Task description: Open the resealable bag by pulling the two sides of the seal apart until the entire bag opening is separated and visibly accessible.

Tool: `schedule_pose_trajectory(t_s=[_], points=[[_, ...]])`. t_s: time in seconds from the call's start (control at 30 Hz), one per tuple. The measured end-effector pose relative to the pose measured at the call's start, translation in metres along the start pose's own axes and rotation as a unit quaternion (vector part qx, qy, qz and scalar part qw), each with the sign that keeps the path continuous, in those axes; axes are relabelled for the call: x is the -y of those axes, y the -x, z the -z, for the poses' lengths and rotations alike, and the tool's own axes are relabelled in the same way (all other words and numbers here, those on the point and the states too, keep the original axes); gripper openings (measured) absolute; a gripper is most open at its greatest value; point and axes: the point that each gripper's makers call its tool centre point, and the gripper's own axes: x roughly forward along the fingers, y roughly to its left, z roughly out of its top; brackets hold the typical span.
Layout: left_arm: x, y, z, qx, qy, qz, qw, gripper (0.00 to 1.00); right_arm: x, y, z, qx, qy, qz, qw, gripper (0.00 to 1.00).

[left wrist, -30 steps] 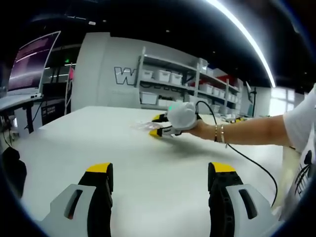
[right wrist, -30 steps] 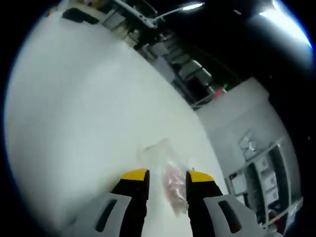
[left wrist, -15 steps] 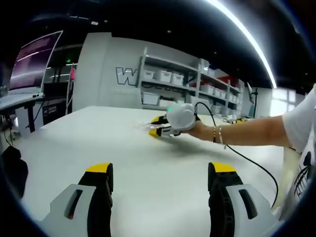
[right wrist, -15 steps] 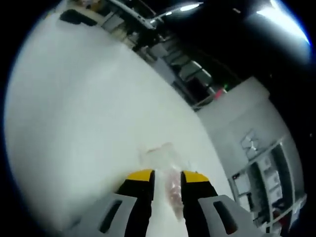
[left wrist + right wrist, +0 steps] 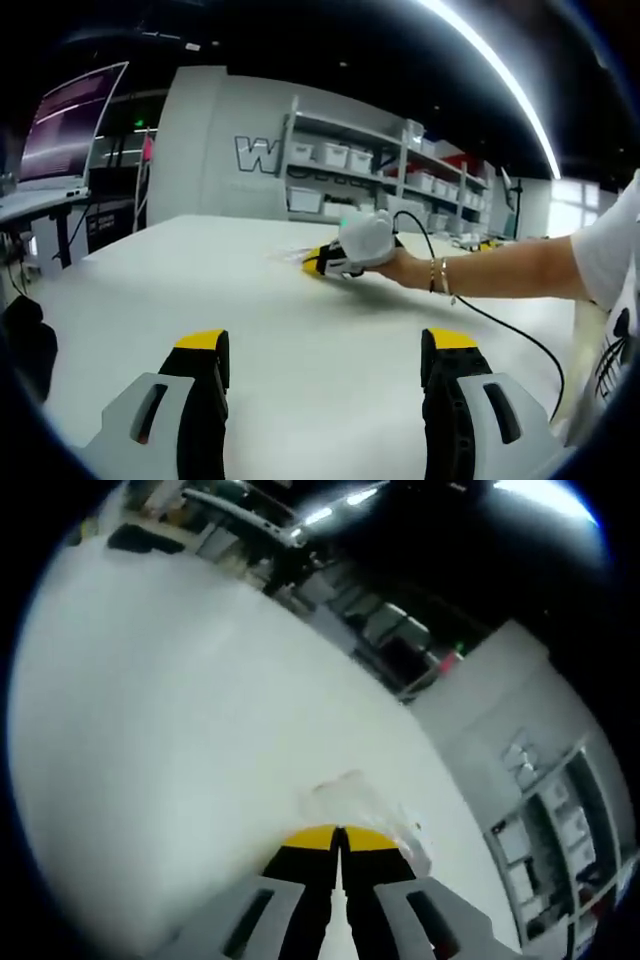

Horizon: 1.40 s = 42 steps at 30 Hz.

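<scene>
A clear resealable bag point(image 5: 352, 797) with pinkish contents lies on the white table point(image 5: 150, 710). My right gripper point(image 5: 339, 838) is shut on the near edge of the bag, its yellow tips pressed together. In the left gripper view that same gripper point(image 5: 322, 263) shows far across the table, held in a person's hand point(image 5: 400, 268), with the bag point(image 5: 291, 254) a faint clear shape at its tip. My left gripper point(image 5: 325, 350) stands open low over the near part of the table, with nothing between its jaws.
Shelving with white bins point(image 5: 340, 160) lines the far wall. A monitor point(image 5: 65, 125) stands on a desk at the left. A black cable point(image 5: 500, 320) trails from the right gripper across the table. A dark object point(image 5: 25, 345) sits at the left edge.
My right gripper's jaws have closed together onto the bag's edge, from a wide gap a second ago. The left gripper has stayed still and open.
</scene>
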Motion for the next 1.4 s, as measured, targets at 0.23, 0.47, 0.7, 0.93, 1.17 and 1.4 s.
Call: schedule_pose_trajectory(t_s=[0.23,0.47,0.7,0.93,1.17,1.4], points=[[0.0,0.002,-0.002,0.002,-0.001,-0.002,1.0,0.77,0.015,0.015,-0.005,0.027,-0.103,0.017,0.9941,0.0],[0.007,0.003,-0.005,0.003,-0.006,0.001,1.0,0.77,0.04,0.035,-0.008,0.049,-0.176,0.042,0.9823,0.0],[0.015,0.006,-0.01,0.005,-0.015,0.006,0.9999,0.77,0.059,0.049,-0.01,0.061,-0.215,0.06,0.9729,0.0],[0.018,0.01,-0.015,0.009,-0.021,0.005,0.9997,0.77,0.07,0.061,-0.013,0.07,-0.244,0.076,0.9644,0.0],[0.021,0.014,-0.015,0.011,-0.024,0.005,0.9996,0.77,0.074,0.07,-0.017,0.079,-0.261,0.089,0.9579,0.0],[0.022,0.018,-0.018,0.015,-0.027,0.003,0.9995,0.77,0.081,0.079,-0.025,0.088,-0.261,0.103,0.9558,0.0]])
